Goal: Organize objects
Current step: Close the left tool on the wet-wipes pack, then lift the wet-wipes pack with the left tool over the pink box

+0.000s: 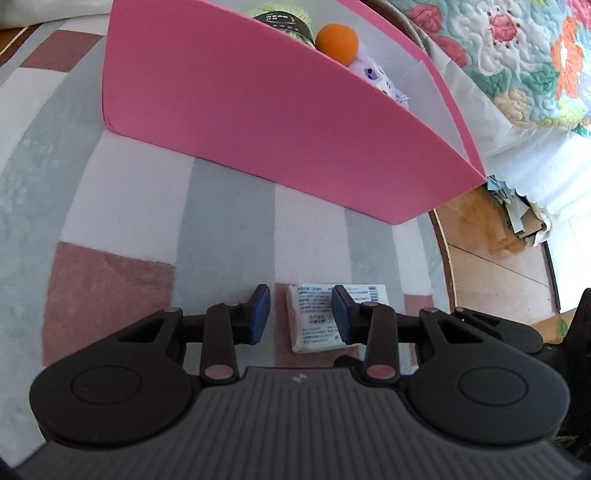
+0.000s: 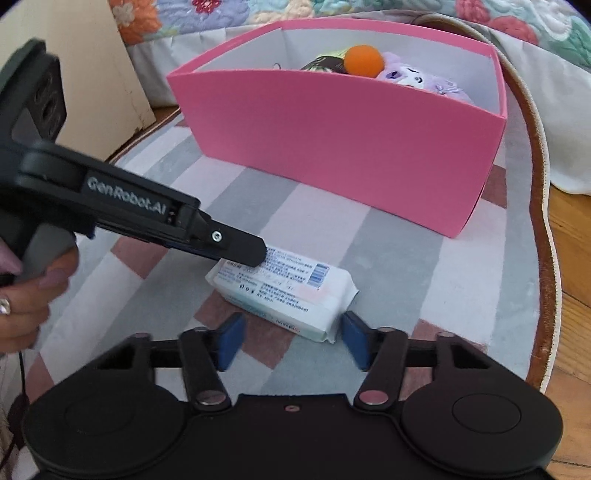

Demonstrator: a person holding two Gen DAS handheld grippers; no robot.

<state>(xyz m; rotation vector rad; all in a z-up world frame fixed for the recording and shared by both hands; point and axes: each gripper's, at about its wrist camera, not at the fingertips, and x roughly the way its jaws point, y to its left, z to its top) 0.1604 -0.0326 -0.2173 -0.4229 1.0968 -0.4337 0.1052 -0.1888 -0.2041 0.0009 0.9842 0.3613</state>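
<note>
A white tissue pack [image 1: 317, 321] [image 2: 284, 291] with printed text lies on the checked rug. My left gripper [image 1: 301, 315] is open and hovers just over the pack's far end; in the right wrist view its fingers [image 2: 243, 251] touch or nearly touch the pack. My right gripper [image 2: 291, 338] is open, its blue pads either side of the pack's near end, not closed on it. A pink box [image 1: 258, 122] [image 2: 343, 140] stands beyond, holding an orange ball [image 1: 337, 41] [image 2: 364, 60], a purple plush toy [image 2: 417, 81] and a green yarn skein [image 1: 282, 16].
The rug [image 2: 399, 266] has grey, white and pink squares and a brown curved border [image 2: 535, 206]. Wooden floor [image 1: 491, 266] lies to the right. A flowered quilt [image 1: 517, 51] hangs off a bed behind the box. A beige panel [image 2: 99, 74] stands at left.
</note>
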